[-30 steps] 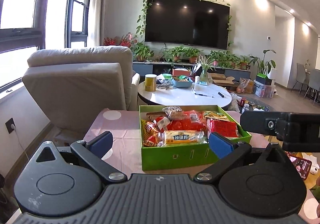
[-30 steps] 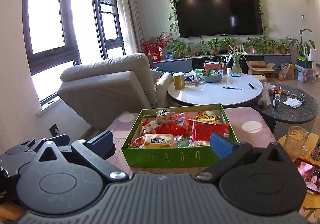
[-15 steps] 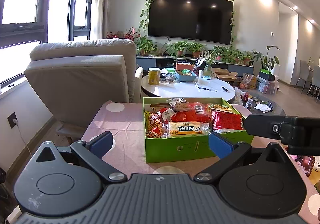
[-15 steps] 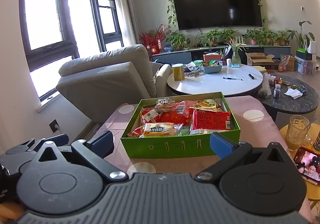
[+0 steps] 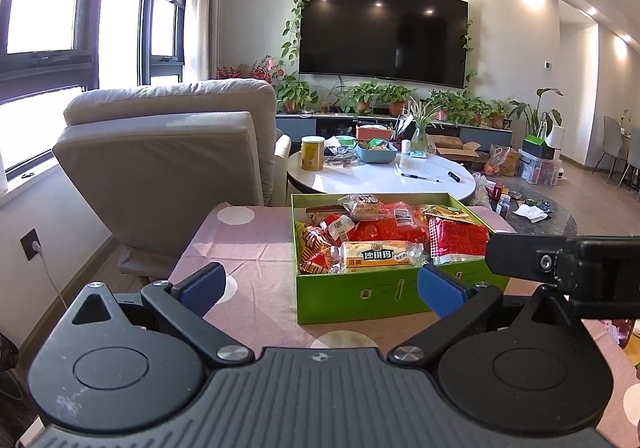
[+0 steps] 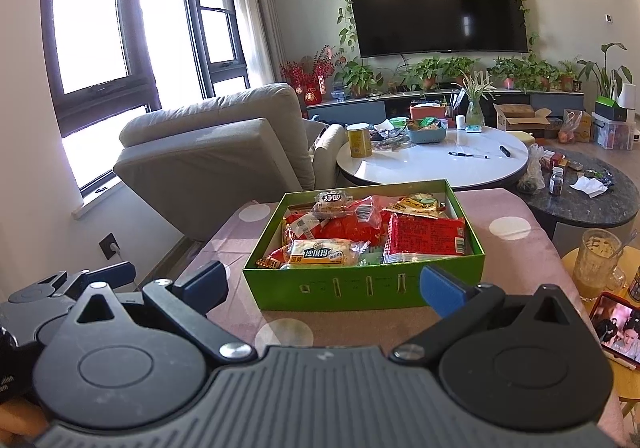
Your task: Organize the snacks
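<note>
both tools hover short of the green snack box (image 5: 384,296) on the pink dotted tablecloth (image 5: 256,252) — the left gripper (image 5: 320,288) and the right gripper (image 6: 322,286) each have their blue-padded fingers spread wide, nothing between them. the box is full: a yellow sachima pack (image 6: 320,254) near its front wall, a red packet (image 6: 426,238) to the right.

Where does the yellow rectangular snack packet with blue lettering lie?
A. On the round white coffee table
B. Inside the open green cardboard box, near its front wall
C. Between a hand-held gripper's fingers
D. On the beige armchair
B: the yellow rectangular snack packet lies inside the open green cardboard box, just behind its front wall.
</note>
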A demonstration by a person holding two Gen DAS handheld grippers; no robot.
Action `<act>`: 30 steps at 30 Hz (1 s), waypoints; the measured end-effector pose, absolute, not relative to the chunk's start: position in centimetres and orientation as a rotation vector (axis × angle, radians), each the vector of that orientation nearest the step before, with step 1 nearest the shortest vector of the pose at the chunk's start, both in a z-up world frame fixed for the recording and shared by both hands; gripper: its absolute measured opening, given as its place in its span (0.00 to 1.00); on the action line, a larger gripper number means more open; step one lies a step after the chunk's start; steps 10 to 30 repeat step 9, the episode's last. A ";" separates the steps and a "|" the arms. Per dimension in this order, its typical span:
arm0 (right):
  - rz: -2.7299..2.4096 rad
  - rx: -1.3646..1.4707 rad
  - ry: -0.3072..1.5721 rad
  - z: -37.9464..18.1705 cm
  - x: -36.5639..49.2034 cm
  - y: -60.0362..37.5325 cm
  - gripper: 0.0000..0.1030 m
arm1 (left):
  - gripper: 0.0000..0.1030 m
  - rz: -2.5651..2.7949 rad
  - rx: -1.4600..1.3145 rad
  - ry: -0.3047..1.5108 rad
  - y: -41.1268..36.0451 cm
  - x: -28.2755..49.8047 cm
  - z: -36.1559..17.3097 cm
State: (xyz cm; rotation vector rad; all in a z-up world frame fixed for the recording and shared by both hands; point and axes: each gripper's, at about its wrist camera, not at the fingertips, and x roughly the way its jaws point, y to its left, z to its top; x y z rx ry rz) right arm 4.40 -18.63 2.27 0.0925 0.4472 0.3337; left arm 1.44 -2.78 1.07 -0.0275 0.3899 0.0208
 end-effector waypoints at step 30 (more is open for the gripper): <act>0.333 0.094 0.444 2.1 4.4 -18.6 0.78 | 1.00 0.026 -0.022 0.386 -2.9 1.3 1.0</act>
